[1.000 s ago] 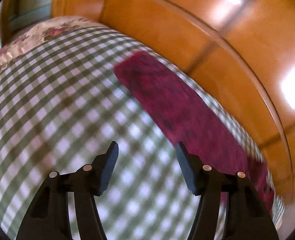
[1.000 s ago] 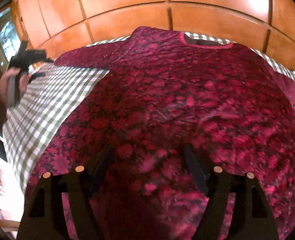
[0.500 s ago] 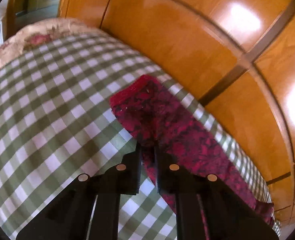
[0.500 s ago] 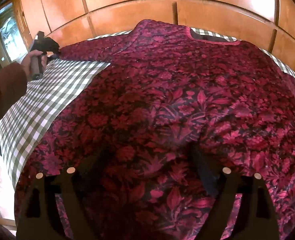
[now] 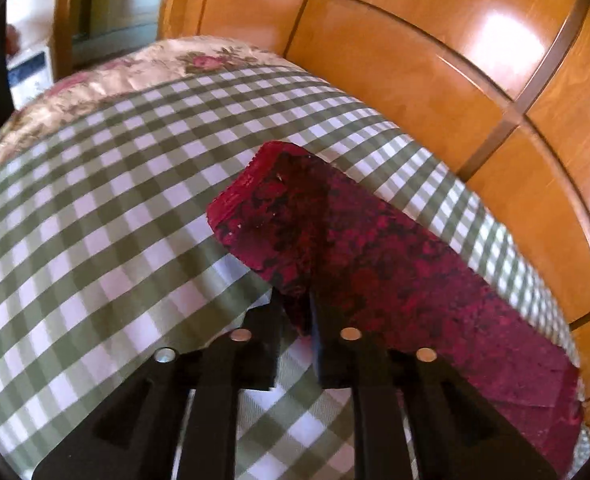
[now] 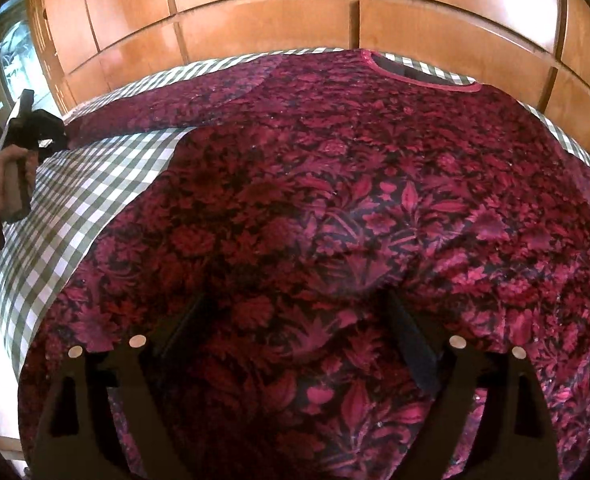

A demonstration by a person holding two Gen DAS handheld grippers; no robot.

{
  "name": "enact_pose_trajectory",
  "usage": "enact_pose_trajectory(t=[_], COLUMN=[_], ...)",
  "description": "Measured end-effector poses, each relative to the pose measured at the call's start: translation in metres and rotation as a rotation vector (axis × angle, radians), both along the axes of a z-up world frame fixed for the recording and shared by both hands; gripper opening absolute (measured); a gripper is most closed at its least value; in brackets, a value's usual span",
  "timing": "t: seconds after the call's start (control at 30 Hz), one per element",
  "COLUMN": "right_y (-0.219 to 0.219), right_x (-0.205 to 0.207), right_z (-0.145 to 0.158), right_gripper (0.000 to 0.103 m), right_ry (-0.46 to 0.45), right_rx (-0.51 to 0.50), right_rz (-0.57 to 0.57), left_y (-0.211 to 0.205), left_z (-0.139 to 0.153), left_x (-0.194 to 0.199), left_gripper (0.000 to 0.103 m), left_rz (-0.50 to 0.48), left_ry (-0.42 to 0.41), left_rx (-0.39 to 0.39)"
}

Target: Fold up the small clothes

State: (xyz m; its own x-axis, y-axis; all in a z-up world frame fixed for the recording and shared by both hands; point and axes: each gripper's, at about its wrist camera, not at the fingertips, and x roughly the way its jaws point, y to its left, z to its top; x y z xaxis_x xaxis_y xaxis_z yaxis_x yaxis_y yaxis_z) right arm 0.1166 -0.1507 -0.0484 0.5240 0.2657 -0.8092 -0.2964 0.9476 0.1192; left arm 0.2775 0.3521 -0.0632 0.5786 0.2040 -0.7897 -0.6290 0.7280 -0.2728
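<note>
Wooden panels (image 5: 435, 80) wall the far side; checked cloth (image 5: 95, 208) seemingly open.

The garment (image 6: 355, 208) fills the middle of the right wrist view: deep crimson with a darker, near-black leaf and flower print, and a plain pink-red band at the neckline at the upper right. In the left wrist view its sleeve (image 5: 335, 248) shows the same crimson and black mottling, with a plain red cuff edge. The cloth (image 5: 95, 208) under it is green-and-white gingham. At the upper left a cream bedspread (image 5: 167, 64) bears pink roses. The panelling (image 6: 255, 12) behind is glossy orange-brown wood. The fingers (image 5: 323, 344) are black.
</note>
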Motion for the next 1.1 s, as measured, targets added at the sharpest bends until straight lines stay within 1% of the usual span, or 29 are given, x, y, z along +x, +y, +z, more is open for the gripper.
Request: enact_pose_trajectory(t=[0.03,0.1,0.13,0.17,0.23,0.27,0.33,0.37,0.4,0.47,0.5,0.57,0.63,0.67,0.7,0.73,0.77,0.8,0.83,0.87,0.9,0.93,0.97,1.03,1.1], right_y=[0.0,-0.001,0.0,-0.001,-0.002,-0.004,-0.012,-0.019,-0.025,-0.046,-0.056,-0.086,-0.119,-0.142,-0.166,-0.184,-0.214,-0.237,-0.261,-0.296,-0.316,-0.348,-0.371,-0.418,-0.446], right_x=[0.0,0.0,0.0,0.0,0.0,-0.001,-0.005,-0.008,-0.01,-0.015,-0.018,-0.026,-0.032,-0.036,-0.041,-0.044,-0.047,-0.049,-0.051,-0.052,-0.052,-0.051,-0.048,-0.039,-0.029], right_z=[0.0,0.0,0.0,0.001,0.002,0.005,0.013,0.018,0.023,0.033,0.038,0.045,0.047,0.046,0.045,0.044,0.041,0.04,0.038,0.034,0.032,0.026,0.022,0.011,0.005], right_gripper=[0.089,0.089,0.089,0.089,0.089,0.089,0.089,0.088,0.088,0.088,0.088,0.088,0.088,0.087,0.085,0.082,0.079,0.074,0.072,0.066,0.062,0.061,0.06,0.057,0.055], right_ry=[-0.001,0.0,-0.001,-0.001,-0.001,-0.001,-0.003,-0.009,-0.014,-0.021,-0.023,-0.037,-0.026,-0.019,-0.01,-0.003,0.008,0.015,0.018,0.018,0.018,0.019,0.022,0.023,0.015], right_rx=[-0.002,-0.003,-0.003,-0.001,0.008,0.021,0.047,0.062,0.074,0.102,0.103,0.095,0.11,0.132,0.154,0.17,0.206,0.241,0.278,0.323,0.347,0.397,0.436,0.5,0.536], right_rz=[0.0,0.001,0.0,0.001,-0.001,-0.006,-0.02,-0.034,-0.048,-0.094,-0.116,-0.173,-0.246,-0.292,-0.351,-0.393,-0.461,-0.514,-0.575,-0.666,-0.716,-0.797,-0.85,-0.965,-1.038], left_y=[-0.005,-0.022,-0.033,-0.051,-0.079,-0.102,-0.132,-0.152,-0.179,-0.212,-0.234,-0.268,-0.306,-0.32,-0.336,-0.348,-0.356,-0.363,-0.363,-0.364,-0.364,-0.363,-0.36,-0.354,-0.357], left_z=[0.004,0.017,0.023,0.03,0.036,0.039,0.043,0.045,0.048,0.051,0.053,0.054,0.052,0.05,0.046,0.041,0.037,0.031,0.027,0.021,0.017,0.012,0.005,-0.002,-0.004], left_x=[-0.001,-0.013,-0.024,-0.035,-0.054,-0.067,-0.086,-0.096,-0.11,-0.125,-0.133,-0.144,-0.152,-0.154,-0.157,-0.16,-0.161,-0.161,-0.162,-0.161,-0.162,-0.161,-0.16,-0.16,-0.162], left_gripper=[0.015,0.027,0.029,0.03,0.03,0.03,0.03,0.034,0.04,0.045,0.045,0.046,0.047,0.053,0.055,0.055,0.055,0.055,0.055,0.055,0.055,0.055,0.055,0.055,0.056], left_rz=[0.001,-0.011,-0.039,-0.086,-0.146,-0.204,-0.271,-0.311,-0.375,-0.435,-0.486,-0.561,-0.665,-0.707,-0.744,-0.78,-0.802,-0.815,-0.819,-0.819,-0.819,-0.815,-0.809,-0.808,-0.81], left_ry=[0.011,0.02,0.018,-0.001,-0.015,-0.024,-0.047,-0.057,-0.077,-0.105,-0.118,-0.138,-0.152,-0.151,-0.146,-0.139,-0.129,-0.113,-0.106,-0.087,-0.073,-0.055,-0.036,-0.034,-0.038], left_rx=[0.017,0.035,0.032,0.033,0.047,0.045,0.041,0.045,0.059,0.09,0.112,0.128,0.144,0.168,0.195,0.205,0.209,0.215,0.219,0.228,0.225,0.217,0.206,0.187,0.198])
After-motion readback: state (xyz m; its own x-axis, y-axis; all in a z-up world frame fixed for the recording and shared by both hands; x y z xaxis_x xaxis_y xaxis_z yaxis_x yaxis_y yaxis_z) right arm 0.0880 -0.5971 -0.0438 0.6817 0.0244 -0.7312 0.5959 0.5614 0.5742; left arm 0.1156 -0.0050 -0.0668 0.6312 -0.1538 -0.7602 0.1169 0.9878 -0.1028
